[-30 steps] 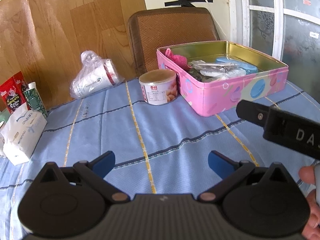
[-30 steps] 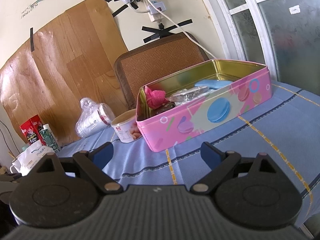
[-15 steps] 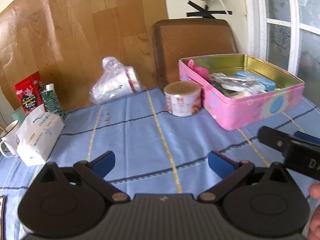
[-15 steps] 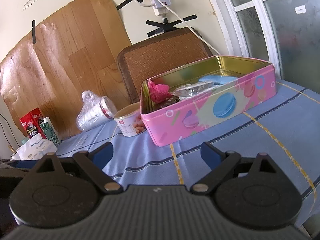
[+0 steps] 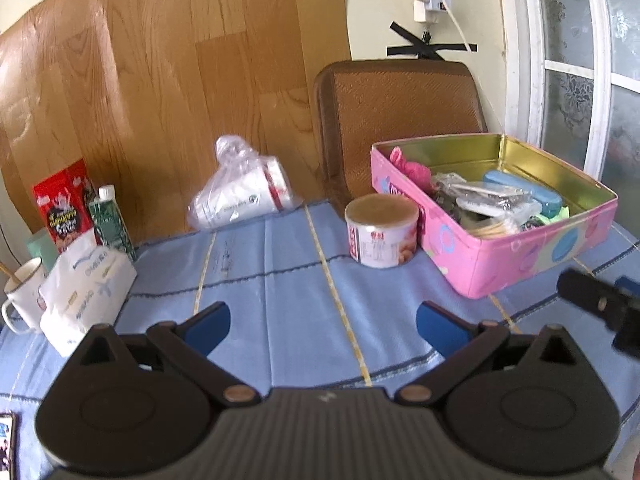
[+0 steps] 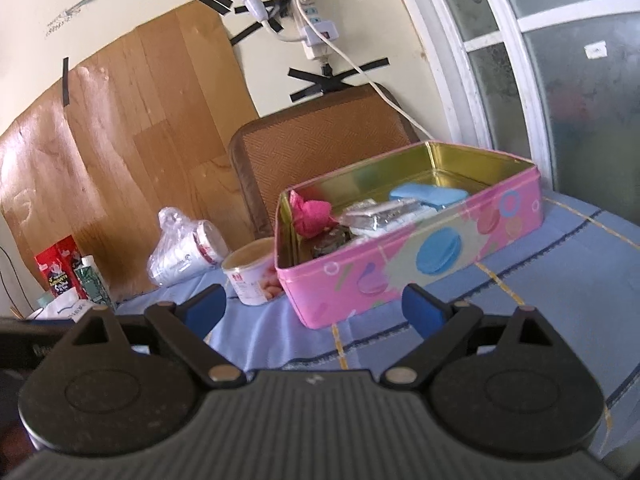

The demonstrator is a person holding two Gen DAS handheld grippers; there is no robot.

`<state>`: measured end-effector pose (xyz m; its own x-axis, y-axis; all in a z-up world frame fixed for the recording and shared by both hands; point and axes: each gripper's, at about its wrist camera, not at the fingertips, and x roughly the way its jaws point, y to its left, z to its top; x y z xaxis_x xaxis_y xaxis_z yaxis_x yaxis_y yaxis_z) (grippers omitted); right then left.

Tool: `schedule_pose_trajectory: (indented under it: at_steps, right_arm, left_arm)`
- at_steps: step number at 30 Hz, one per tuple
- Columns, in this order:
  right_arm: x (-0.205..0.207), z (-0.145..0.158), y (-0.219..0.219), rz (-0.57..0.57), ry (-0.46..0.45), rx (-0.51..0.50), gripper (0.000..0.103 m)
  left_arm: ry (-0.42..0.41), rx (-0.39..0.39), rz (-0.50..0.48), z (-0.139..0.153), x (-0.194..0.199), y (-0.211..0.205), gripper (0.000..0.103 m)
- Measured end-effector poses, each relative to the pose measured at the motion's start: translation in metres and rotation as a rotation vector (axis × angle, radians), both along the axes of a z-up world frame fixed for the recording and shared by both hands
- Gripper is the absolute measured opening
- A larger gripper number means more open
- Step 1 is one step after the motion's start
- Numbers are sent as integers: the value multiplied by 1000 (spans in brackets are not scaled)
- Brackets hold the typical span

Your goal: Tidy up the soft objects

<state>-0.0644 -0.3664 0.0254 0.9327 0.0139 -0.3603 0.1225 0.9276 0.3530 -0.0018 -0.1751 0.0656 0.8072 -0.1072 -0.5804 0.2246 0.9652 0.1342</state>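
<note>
Both claws, left claw (image 5: 322,326) and right claw (image 6: 315,308), hover agape above tablecloth (image 5: 280,272).

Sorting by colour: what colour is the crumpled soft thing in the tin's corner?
Bright pink crumpled soft thing, clearest in the right wrist view.

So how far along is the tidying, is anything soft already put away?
Partly, it seems. The pink tin already holds a crumpled pink cloth and some packets. Nothing is in hand: the left gripper and right gripper are both open and empty above the blue tablecloth. Still out on the table are the tissue pack and the plastic bag of cups.
</note>
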Motion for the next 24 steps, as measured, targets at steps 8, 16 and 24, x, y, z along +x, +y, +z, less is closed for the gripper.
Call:
schedule_pose_trajectory:
  at_steps: [8, 16, 24]
  right_arm:
    - [-1, -5, -1, 3, 23, 11, 97]
    - [-3, -5, -5, -6, 24, 16, 97]
    - [-4, -4, -4, -5, 16, 12, 97]
  left_arm:
    - [-1, -9, -22, 8, 1, -6, 103]
    - [-25, 5, -41, 12, -3, -14, 103]
    - [-33, 9, -50, 17, -4, -18, 103]
